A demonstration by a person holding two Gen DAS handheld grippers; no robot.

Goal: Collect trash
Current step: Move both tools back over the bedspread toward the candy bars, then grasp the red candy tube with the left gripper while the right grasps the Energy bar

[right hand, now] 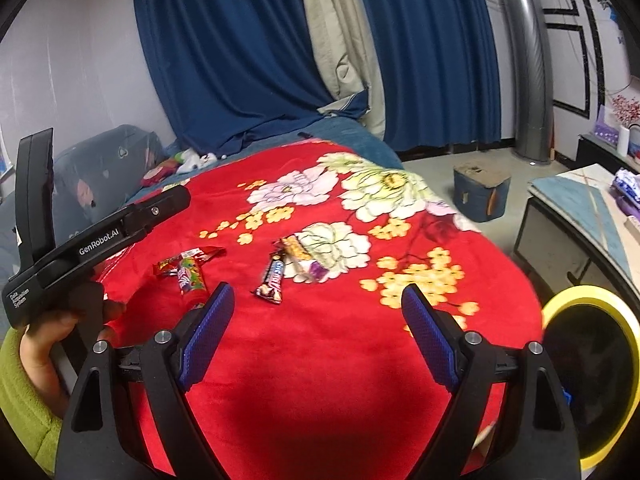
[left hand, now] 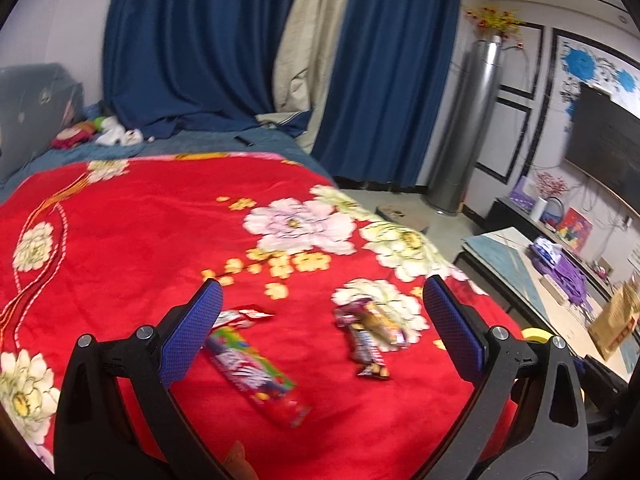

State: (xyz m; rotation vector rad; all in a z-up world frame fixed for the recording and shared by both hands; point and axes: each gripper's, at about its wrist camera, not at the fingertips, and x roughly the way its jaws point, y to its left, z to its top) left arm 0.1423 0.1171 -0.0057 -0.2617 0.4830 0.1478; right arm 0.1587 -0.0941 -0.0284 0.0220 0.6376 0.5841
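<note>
Jaws of the left gripper [left hand: 322, 326] stand wide apart with nothing clamped, and the right gripper [right hand: 318, 320] shows the same: blue pads spread, only blanket between them.

Trash lies on the red blanket [left hand: 132, 232]. In the left view, a long colourful candy wrapper [left hand: 256, 372] lies just inside the left jaw, its upper end hidden behind that pad, with a small red wrapper [left hand: 250, 314] beside the pad's tip. A dark bar wrapper [left hand: 366, 354] lies between the jaws, nearer the right one, touching a yellowish wrapper [left hand: 380, 320] just beyond it.

In the right view all of this sits ahead of the jaws: the bar wrapper [right hand: 270, 282] just past the left jaw's tip, the yellowish wrapper [right hand: 304, 258] farther on, the candy wrapper [right hand: 190, 276] and red wrapper [right hand: 192, 258] out to the left.

A hand [right hand: 44, 344] in a green sleeve [right hand: 20, 400] holds the left gripper's body at that view's left edge. A bin [right hand: 592, 380] with a yellow rim stands outside the right jaw. Blue curtains [left hand: 192, 48] hang beyond the bed.
</note>
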